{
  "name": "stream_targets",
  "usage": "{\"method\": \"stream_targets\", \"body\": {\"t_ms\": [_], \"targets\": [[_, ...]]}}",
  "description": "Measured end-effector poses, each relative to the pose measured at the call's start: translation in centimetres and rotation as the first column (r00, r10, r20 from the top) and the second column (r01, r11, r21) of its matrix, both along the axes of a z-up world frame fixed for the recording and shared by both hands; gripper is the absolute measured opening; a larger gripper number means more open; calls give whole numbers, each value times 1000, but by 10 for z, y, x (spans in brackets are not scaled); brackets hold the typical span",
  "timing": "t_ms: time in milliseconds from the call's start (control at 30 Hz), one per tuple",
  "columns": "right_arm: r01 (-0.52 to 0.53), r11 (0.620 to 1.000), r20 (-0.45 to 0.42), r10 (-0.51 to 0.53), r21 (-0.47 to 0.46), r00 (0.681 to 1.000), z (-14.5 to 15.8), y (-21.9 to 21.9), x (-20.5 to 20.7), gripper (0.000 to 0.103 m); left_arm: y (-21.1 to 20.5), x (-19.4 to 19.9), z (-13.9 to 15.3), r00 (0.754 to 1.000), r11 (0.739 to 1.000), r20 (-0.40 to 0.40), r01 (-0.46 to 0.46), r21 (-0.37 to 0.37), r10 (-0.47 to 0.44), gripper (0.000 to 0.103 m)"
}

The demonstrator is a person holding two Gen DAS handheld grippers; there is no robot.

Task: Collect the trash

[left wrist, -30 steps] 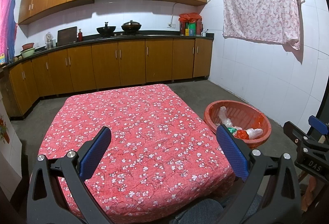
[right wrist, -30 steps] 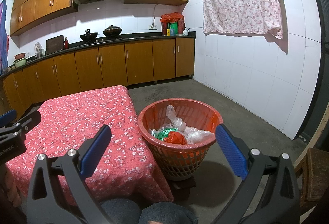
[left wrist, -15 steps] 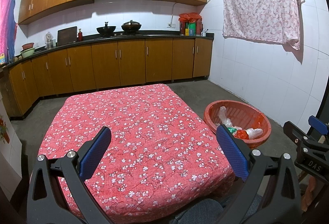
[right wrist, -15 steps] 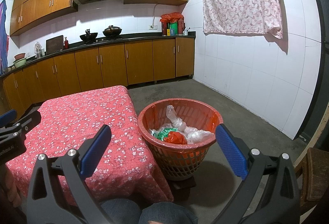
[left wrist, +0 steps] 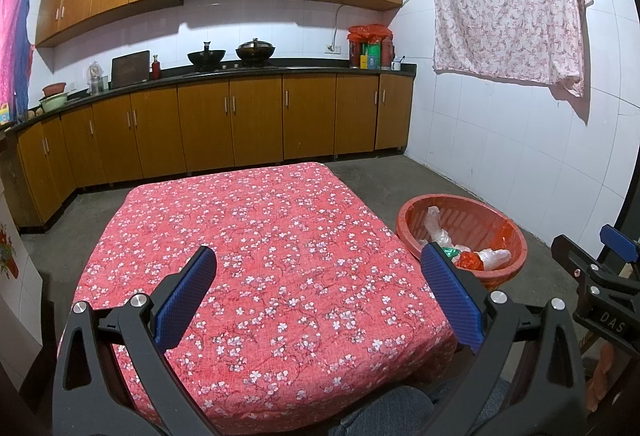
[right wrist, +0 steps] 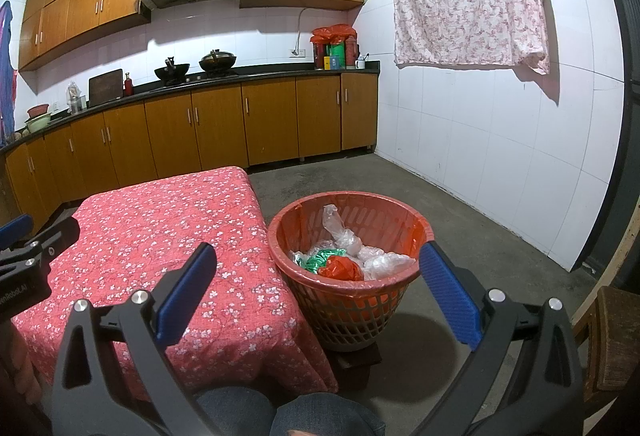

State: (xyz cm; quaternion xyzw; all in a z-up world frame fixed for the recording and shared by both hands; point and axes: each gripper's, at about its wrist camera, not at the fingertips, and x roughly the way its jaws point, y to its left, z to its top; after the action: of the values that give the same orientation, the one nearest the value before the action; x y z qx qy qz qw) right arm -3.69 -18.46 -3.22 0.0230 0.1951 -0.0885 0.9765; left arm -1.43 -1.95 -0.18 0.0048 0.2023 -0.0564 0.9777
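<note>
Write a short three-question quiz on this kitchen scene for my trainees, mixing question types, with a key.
1. True or false: trash lies on the red flowered tablecloth.
2. Where does the orange basket stand? A) on the table B) on the floor beside the table C) on the counter
3. Fill in: the left hand-held gripper and the right hand-held gripper both have their jaws ____.

Key
1. False; the cloth is bare.
2. B; it holds clear plastic bags, a green wrapper and a red one.
3. Open, holding nothing.
</note>
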Motion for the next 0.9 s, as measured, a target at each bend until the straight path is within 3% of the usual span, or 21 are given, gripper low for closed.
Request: {"method": "stream_targets", "body": {"t_ms": [900], "targets": [[0, 1000, 0, 0, 0, 1000, 1, 0, 0, 99, 0, -1, 0, 1000, 1000, -2, 0, 1, 0, 101]]}}
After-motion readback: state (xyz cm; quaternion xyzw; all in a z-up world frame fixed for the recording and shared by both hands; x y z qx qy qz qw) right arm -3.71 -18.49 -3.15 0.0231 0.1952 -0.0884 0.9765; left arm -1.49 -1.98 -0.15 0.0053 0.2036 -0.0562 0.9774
